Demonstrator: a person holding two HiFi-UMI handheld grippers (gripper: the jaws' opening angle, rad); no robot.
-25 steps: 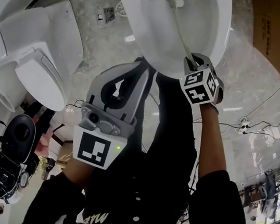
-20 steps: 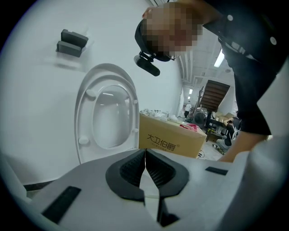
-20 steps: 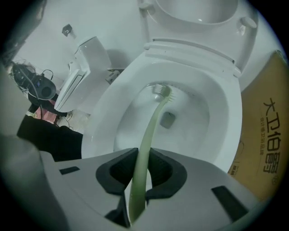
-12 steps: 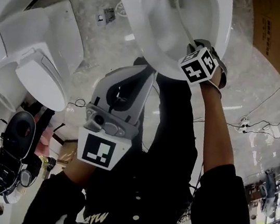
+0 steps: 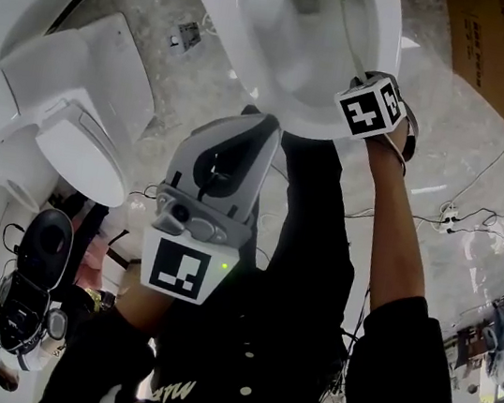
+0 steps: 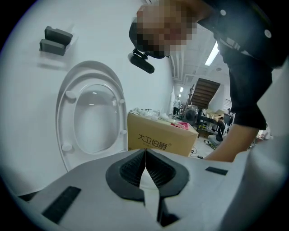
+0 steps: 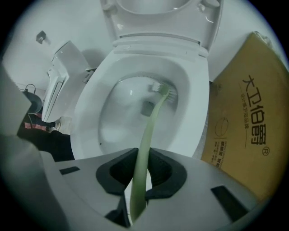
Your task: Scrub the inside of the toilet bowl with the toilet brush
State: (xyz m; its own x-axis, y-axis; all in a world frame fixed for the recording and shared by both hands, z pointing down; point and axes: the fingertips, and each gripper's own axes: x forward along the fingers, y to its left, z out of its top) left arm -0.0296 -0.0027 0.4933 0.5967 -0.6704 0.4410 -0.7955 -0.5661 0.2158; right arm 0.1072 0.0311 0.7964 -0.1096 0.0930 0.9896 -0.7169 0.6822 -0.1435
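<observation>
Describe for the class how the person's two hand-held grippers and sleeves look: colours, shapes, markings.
The left hand-held gripper and right hand-held gripper have light grey moulded bodies with dark ribbed pads. Each carries a cube of black-and-white square markers. A green light glows on the left one. The sleeve is black.

In the head view, the far rim of the toilet bowl [image 5: 383,46] is cut off by the top edge, and the jaws of the right gripper [image 7: 141,173] are hidden behind its marker cube [image 5: 371,110]. The lower end of the toilet brush [image 7: 149,131] is hidden between those jaws. In the right gripper view, the cardboard box [image 7: 244,122] is cropped at the right edge and the raised seat [image 7: 158,6] at the top.
</observation>
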